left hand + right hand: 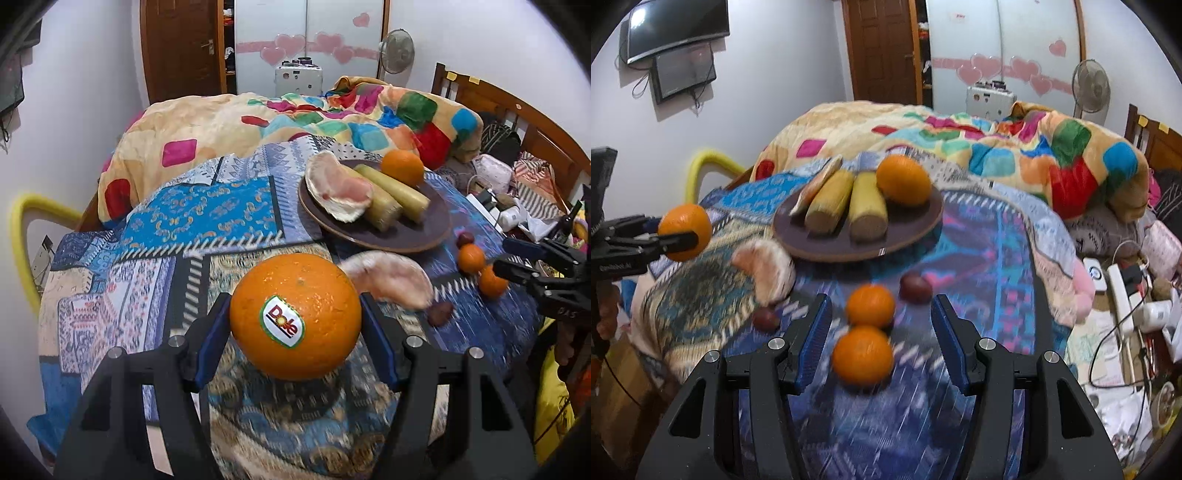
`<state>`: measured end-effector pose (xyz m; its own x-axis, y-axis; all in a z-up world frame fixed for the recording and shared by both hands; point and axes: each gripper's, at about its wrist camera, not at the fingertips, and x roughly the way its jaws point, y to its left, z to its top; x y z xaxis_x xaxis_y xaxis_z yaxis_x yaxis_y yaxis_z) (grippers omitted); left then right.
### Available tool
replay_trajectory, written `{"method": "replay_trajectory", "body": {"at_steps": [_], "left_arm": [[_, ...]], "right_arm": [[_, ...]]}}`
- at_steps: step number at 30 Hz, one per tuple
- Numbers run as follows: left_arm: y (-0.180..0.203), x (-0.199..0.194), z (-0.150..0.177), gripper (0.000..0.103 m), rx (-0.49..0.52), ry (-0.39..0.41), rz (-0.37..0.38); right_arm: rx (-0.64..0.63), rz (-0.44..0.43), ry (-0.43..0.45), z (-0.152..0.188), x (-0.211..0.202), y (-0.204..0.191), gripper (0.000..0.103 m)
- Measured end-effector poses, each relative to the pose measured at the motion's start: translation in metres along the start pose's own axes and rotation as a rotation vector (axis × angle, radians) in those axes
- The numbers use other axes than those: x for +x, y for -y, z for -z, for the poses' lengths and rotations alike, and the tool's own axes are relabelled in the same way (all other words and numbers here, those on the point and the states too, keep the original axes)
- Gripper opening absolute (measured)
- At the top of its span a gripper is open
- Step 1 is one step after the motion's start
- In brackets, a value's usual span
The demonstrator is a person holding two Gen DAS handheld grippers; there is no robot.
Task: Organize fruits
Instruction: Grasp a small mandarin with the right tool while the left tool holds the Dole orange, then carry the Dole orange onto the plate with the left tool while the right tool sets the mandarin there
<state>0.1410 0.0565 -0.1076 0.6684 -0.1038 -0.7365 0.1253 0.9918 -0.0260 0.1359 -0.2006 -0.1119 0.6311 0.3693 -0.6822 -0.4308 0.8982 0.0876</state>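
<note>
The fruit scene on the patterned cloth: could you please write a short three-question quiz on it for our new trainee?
1. True or false: the left gripper is shut on the stickered orange.
2. How many oranges lie on the brown plate? A) none B) one C) three
3. Fill in: the right gripper is open, and between its fingers, on the cloth, lie two small ____.

Key: 1 true; 2 B, one plate orange beside two pale cane sticks; 3 oranges, the small oranges.
</note>
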Motion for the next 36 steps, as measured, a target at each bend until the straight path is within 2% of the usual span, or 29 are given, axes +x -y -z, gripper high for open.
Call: {"method": "replay_trajectory", "body": {"at_steps": [10, 12, 15, 29, 36], "left_arm": [[0.007, -0.003, 0.02, 0.067, 0.008, -0.016, -0.005], [0.008, -0.002, 0.018, 0.067, 0.004, -0.017, 0.0], [0.009, 0.0, 0.016, 0.067, -0.005, -0.012, 0.005], [0.032, 0.003, -0.022, 0.067, 0.01, 0.06, 0.054], [0.049, 0.022, -0.043, 0.067, 0.035, 0.061, 0.078]], "right_arm": [[-0.026, -0.017, -0.043, 0.017, 0.008, -0.008, 0.052], [-0.024, -0.019, -0.048, 0.017, 0.011, -0.007, 0.039], [-0.024, -0.025, -0.053, 0.018, 0.014, -0.006, 0.034], [-0.015, -0.016, 0.027, -0.004, -0.002, 0.005, 0.034], [-0.014, 0.005, 0.056, -0.022, 0.003, 0.014, 0.034]]}}
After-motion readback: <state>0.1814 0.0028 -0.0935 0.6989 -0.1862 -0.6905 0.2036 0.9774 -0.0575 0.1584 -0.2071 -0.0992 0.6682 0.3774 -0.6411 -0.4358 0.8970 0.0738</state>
